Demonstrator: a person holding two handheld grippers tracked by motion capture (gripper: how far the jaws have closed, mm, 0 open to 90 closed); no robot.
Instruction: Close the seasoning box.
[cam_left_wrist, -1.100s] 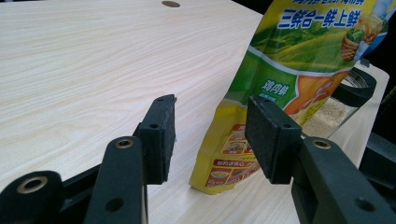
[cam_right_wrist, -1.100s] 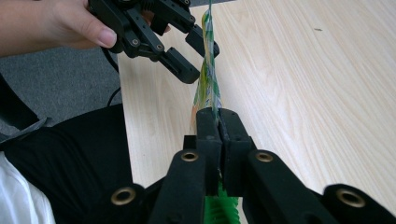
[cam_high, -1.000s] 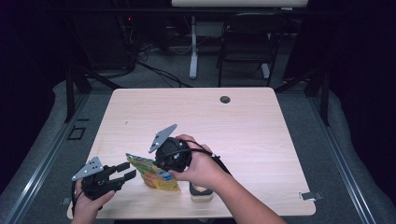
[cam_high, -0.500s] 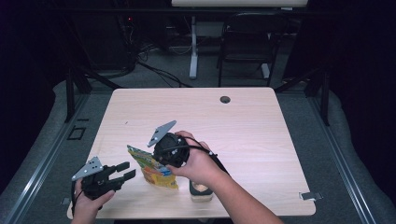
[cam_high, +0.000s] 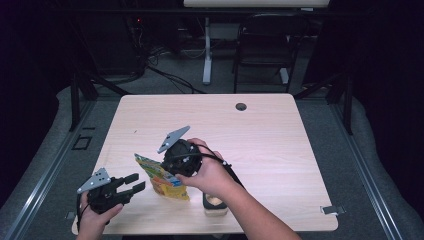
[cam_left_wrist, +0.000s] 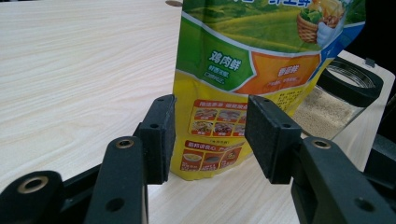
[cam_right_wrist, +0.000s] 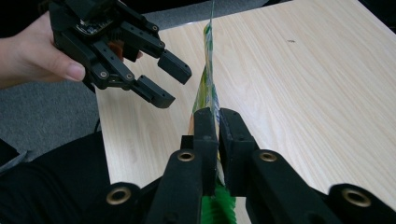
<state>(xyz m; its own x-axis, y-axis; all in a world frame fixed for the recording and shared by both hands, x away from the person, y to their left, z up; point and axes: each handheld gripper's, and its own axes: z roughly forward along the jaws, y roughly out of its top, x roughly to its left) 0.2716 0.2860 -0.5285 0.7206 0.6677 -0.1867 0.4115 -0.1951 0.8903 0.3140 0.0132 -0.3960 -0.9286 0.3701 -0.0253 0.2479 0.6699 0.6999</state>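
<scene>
Two hand-held grippers work a snack-style pouch (cam_high: 160, 176) at the lower left of the high view, where it stands upright on a pale wood table (cam_high: 280, 140), close to the near edge. The right gripper (cam_right_wrist: 218, 126) has the pouch's top edge between its jaws; these have just been opening and now stand a narrow slit apart, so the pads look to have let go of the film rather than pinching it. The left gripper (cam_high: 135, 182), low at the frame's left, hovers just short of the pouch with its jaws wide apart and nothing in them; its own view looks straight at the pouch's yellow lower panel. A glass jar (cam_left_wrist: 341, 93) with a black rim, part-filled with pale grains, sits just beside the pouch, toward the bottom centre of the high view.

The step in hand appears to be a handover or a release of the standing pouch. The next move likely calls for the left gripper to advance and close squarely on the pouch's side before it topples, keeping clear of the jar.

Beyond the table, which has a dark cable hole (cam_high: 241, 106) near its far edge, the room is dim: grey carpet, a black chair (cam_high: 260, 45) and trailing cables at the top of the frame.
</scene>
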